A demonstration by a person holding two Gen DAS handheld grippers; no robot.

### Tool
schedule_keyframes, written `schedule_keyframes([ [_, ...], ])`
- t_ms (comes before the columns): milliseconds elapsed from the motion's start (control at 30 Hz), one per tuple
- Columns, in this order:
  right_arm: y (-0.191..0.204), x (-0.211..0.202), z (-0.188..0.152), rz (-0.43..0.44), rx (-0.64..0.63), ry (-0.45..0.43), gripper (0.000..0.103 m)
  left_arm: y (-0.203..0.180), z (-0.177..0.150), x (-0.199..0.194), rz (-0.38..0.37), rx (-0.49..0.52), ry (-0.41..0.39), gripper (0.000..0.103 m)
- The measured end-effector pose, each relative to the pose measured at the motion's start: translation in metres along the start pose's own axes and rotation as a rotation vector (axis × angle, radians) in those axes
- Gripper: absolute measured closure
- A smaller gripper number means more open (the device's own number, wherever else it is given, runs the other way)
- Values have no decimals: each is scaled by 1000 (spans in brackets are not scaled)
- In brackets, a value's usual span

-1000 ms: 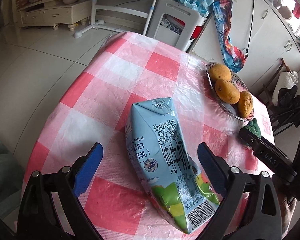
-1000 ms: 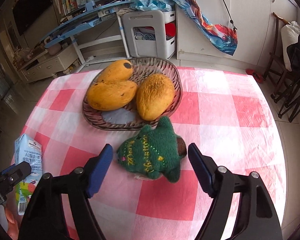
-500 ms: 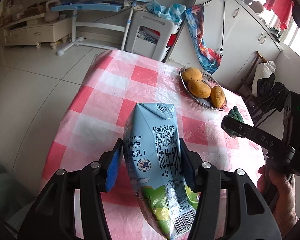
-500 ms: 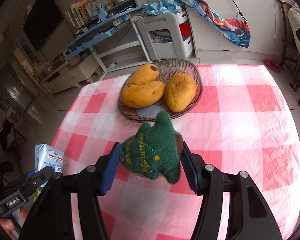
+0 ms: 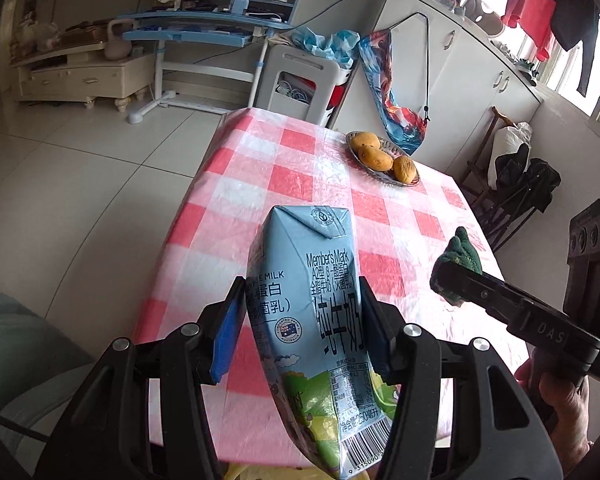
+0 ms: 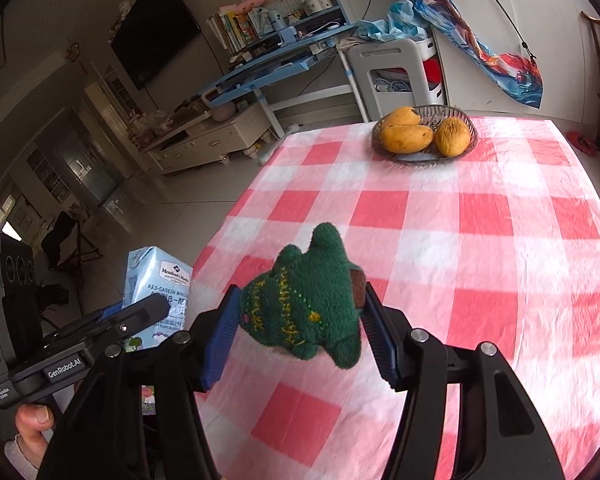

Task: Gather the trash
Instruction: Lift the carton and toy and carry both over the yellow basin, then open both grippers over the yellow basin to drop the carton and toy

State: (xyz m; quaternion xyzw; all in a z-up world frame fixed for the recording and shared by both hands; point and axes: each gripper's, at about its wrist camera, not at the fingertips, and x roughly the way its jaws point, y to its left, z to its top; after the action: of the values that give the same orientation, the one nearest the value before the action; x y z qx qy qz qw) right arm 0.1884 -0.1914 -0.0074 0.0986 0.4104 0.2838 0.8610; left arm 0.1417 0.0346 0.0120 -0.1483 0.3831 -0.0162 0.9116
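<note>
My left gripper [image 5: 304, 320] is shut on a light blue milk carton [image 5: 312, 316] and holds it in the air above the near end of the table. The carton also shows in the right wrist view [image 6: 156, 292], at the left. My right gripper [image 6: 300, 328] is shut on a green knitted toy [image 6: 304, 300] and holds it above the red and white checked tablecloth [image 6: 460, 260]. The toy also shows in the left wrist view [image 5: 458, 264], at the right, in the other gripper's jaws.
A glass dish [image 6: 460, 114] with three mangoes [image 6: 408, 138] stands at the far end of the table; it also shows in the left wrist view [image 5: 384, 152]. Beyond the table are a white cart [image 5: 300, 80], a blue desk [image 5: 204, 36] and folding chairs [image 5: 516, 184].
Both grippers closed on their objects, then lifted them off the table and drew back toward the near edge. The dish of mangoes now looks farther away.
</note>
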Motion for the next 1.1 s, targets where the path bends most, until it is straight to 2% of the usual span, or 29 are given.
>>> schedule_keyframes([
  [333, 33, -32, -87, -8, -16, 79, 44, 2, -56, -67, 11, 42, -11, 51],
  [500, 50, -28, -120, -15, -50, 180, 43, 0, -79, -80, -2, 50, 17, 51],
  [600, 53, -28, -141, -40, -52, 231, 38, 1, -92, -80, -6, 47, 49, 51],
  [667, 47, -35, -145, -62, -22, 208, 30, 2, -102, -79, 1, 50, 74, 51],
  [767, 34, -51, -140, -100, 45, 121, 22, 5, -123, -76, 16, 59, 120, 51],
  [867, 20, -63, -136, -100, 123, 48, 21, 2, -142, -67, 14, 96, 192, 51],
  [967, 18, -71, -133, -100, 137, -1, 21, -9, -156, -56, 3, 170, 276, 51],
  [1033, 22, -74, -132, -110, 120, -27, 19, -17, -164, -53, -3, 216, 305, 51],
  [1100, 25, -78, -133, -125, 107, -50, 16, -21, -165, -54, 2, 236, 301, 51],
])
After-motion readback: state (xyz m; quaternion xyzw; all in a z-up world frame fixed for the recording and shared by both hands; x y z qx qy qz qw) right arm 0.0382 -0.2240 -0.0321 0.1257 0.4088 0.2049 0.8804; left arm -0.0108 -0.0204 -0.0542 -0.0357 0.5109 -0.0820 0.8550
